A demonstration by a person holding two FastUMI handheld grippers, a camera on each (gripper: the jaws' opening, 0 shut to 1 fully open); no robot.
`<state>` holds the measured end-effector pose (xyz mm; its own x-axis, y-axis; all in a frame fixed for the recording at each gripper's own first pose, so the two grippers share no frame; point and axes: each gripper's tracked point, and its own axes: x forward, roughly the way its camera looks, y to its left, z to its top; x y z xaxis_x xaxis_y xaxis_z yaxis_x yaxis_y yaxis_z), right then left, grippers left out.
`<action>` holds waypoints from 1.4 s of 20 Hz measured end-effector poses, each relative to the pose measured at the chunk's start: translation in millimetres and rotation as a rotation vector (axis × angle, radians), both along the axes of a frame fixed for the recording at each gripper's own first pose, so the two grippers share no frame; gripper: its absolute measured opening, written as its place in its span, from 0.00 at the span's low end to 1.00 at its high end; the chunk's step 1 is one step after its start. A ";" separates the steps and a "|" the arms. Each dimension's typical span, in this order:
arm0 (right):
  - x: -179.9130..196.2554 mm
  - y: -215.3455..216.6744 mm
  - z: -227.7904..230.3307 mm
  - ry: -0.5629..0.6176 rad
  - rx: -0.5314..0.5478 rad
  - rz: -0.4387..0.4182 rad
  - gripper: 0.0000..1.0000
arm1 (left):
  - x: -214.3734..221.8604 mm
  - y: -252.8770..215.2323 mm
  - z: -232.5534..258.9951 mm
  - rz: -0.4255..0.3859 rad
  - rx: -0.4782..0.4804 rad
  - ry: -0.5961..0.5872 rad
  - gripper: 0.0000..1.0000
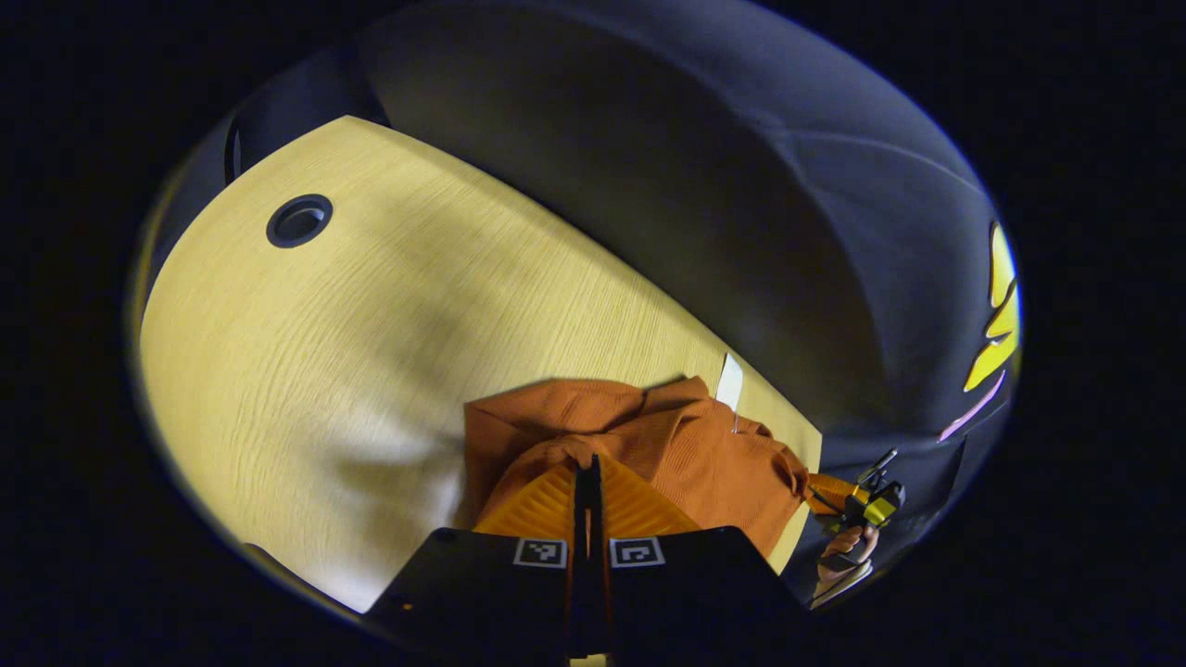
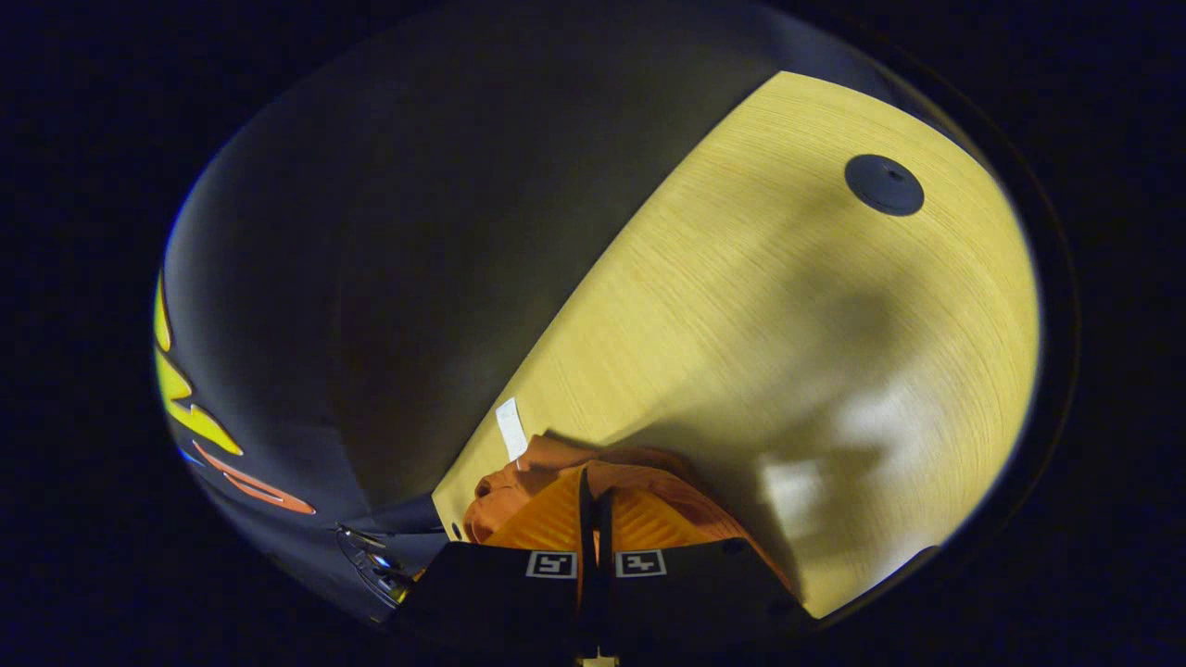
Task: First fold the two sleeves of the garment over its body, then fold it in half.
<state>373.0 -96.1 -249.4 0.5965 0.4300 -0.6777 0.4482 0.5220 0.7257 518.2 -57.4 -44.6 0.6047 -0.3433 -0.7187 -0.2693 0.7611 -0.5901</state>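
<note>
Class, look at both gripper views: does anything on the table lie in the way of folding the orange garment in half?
Nothing visible does. The orange garment lies bunched near the wooden table's edge, both grippers' jaws closed at its cloth. The round grommet sits far off; a white tag lies at the garment's far edge.

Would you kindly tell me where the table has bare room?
Bare wood runs from the orange garment to the round grommet hole on the table. It is crowded along the wall-side edge, around the garment and white tag.
</note>
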 end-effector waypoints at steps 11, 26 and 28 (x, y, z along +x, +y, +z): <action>11.5 5.9 26.2 -0.047 0.194 -0.138 0.16 | 22.1 -6.0 7.2 0.120 -0.302 -0.082 0.07; -50.2 2.5 166.3 -0.448 -0.296 0.112 0.97 | -7.6 38.2 150.5 0.235 -0.017 -0.474 0.89; -72.0 9.3 187.6 -0.498 -0.380 0.163 0.96 | -37.0 34.9 180.5 0.204 0.121 -0.526 0.96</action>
